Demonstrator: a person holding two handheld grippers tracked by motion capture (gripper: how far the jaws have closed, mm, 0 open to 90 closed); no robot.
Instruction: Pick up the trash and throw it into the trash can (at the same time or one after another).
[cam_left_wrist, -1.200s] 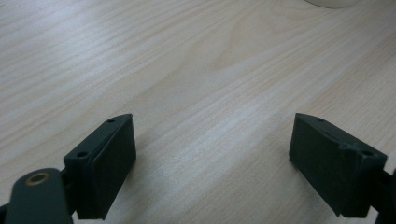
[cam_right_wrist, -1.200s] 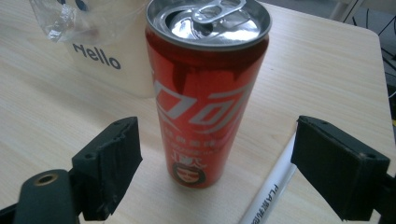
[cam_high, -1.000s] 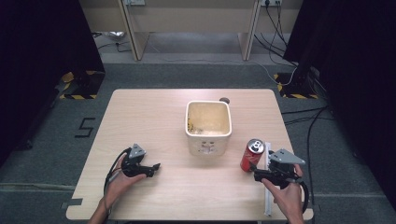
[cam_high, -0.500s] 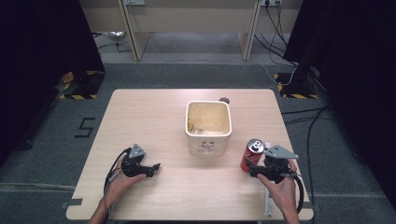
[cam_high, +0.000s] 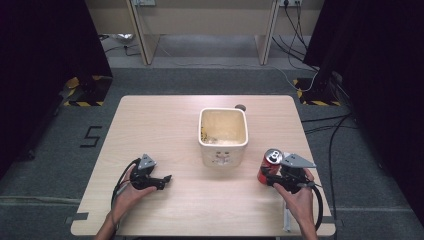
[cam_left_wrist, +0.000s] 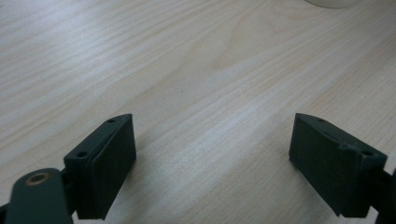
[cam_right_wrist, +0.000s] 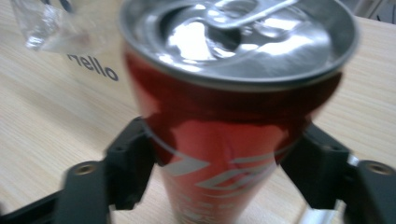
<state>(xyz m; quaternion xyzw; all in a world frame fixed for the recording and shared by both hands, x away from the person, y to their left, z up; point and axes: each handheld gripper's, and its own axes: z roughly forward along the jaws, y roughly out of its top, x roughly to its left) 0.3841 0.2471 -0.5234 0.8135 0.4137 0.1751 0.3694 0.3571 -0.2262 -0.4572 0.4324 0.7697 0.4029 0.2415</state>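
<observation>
Red can (cam_high: 270, 167) upright near the right front of the table (cam_high: 165, 125), just right of and nearer than the cream bin (cam_high: 223, 134). Right claw (cam_high: 270, 176) closing on it just now, can between the jaws, both pads seemingly against the red wall in the right gripper view (cam_right_wrist: 224, 154), low on the body; counted as clamped, though the blur leaves the firmness of contact unsure. Best done by squeezing only enough to hold: thin metal, likely to dent. Grip worth keeping square across the widest part, below the shoulder, so no slipping or tipping on the lift. Opened top, so upright carriage advisable in case of liquid left inside. Straight lift first, then across, minding the bin's near rim. Right hand (cam_high: 296, 196) behind the can, claw pointing forward and roughly level with the table. Left claw (cam_high: 165, 179) resting low over bare wood at the left front, jaws wide apart, nothing between them.
</observation>
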